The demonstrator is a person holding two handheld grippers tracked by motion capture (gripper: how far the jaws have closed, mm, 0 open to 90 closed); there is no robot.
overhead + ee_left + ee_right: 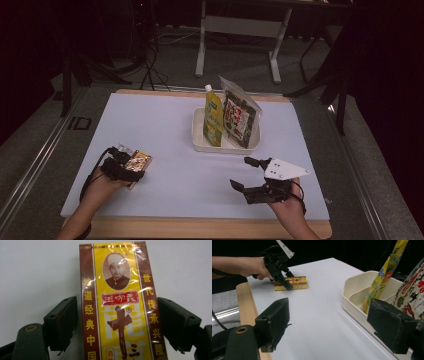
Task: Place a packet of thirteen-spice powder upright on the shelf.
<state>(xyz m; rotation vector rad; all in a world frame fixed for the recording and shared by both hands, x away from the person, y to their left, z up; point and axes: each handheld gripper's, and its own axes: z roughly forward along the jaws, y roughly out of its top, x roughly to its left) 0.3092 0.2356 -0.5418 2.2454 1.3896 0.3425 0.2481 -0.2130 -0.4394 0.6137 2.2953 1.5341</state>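
A yellow and dark red spice box point(138, 161) lies flat on the white table top near its front left. My left gripper point(134, 162) reaches down over it. In the left gripper view the box point(120, 302) fills the space between the two jaws of my left gripper point(117, 315), and their pads rest against its long sides. The right gripper view shows the same box point(294, 282) on the table under that gripper point(284, 281). My right gripper point(241, 172) hovers open near the front right with nothing between its jaws point(329, 322).
A white tray point(197, 140) stands at the back middle of the table, with a yellow pouch point(213, 117) and a dark patterned bag point(240, 117) upright in it. The tray's rim point(352, 287) is close ahead of my right gripper. A wooden edge borders the table.
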